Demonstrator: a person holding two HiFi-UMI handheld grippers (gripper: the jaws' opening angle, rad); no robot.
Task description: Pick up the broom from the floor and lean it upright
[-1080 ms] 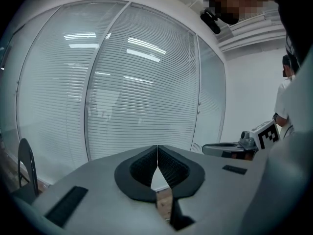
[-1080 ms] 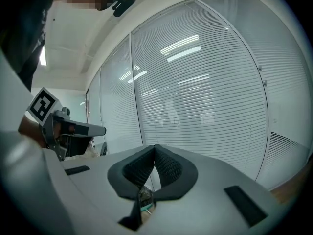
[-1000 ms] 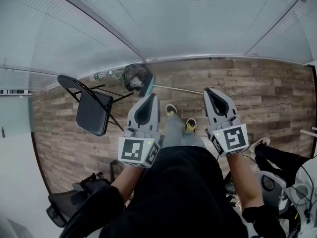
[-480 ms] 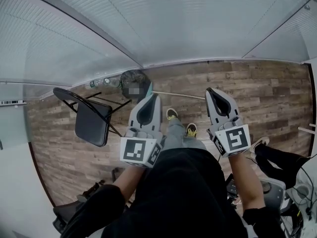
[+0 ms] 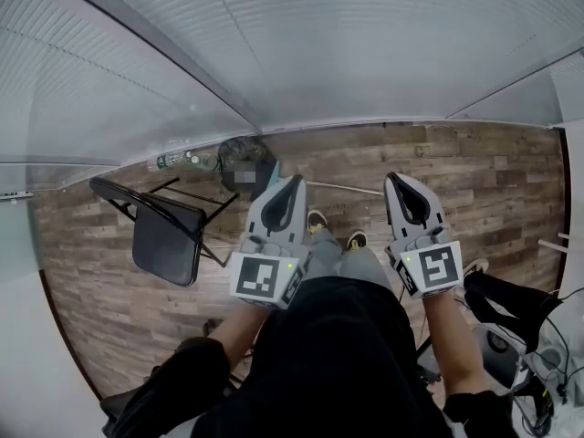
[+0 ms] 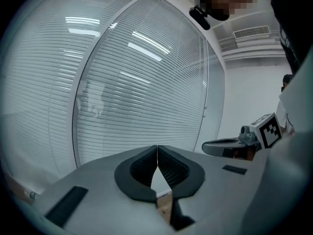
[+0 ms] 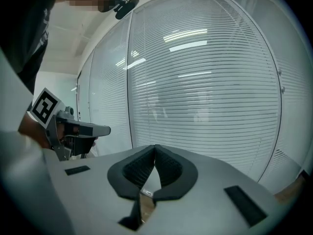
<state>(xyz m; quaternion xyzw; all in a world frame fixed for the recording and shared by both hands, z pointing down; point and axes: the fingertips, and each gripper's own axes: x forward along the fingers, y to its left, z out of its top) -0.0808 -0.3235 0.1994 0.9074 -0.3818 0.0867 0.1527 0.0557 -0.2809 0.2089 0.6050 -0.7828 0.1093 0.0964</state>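
Note:
The broom lies on the wood floor by the glass wall in the head view: its dark bristle head (image 5: pixel 239 149) at the left, its thin pale handle (image 5: pixel 342 188) running right. My left gripper (image 5: pixel 292 183) is held out above the floor, its tip just right of the bristle head; its jaws are shut and empty. My right gripper (image 5: pixel 399 181) is held level beside it, shut and empty, its tip near the handle's right end. In the left gripper view the shut jaws (image 6: pixel 157 149) face the blinds; the right gripper view shows the same (image 7: pixel 155 148).
A black folding chair (image 5: pixel 166 240) stands at the left. A clear bottle (image 5: pixel 175 161) lies by the wall next to the bristles. The person's shoes (image 5: pixel 317 218) are below the handle. Glass walls with blinds (image 5: pixel 365 44) close the far side. Dark gear (image 5: pixel 497 299) sits at the right.
Both grippers have moved forward toward the glass wall and the broom, staying shut. The floor, chair and broom have slid down and closer in the head view.

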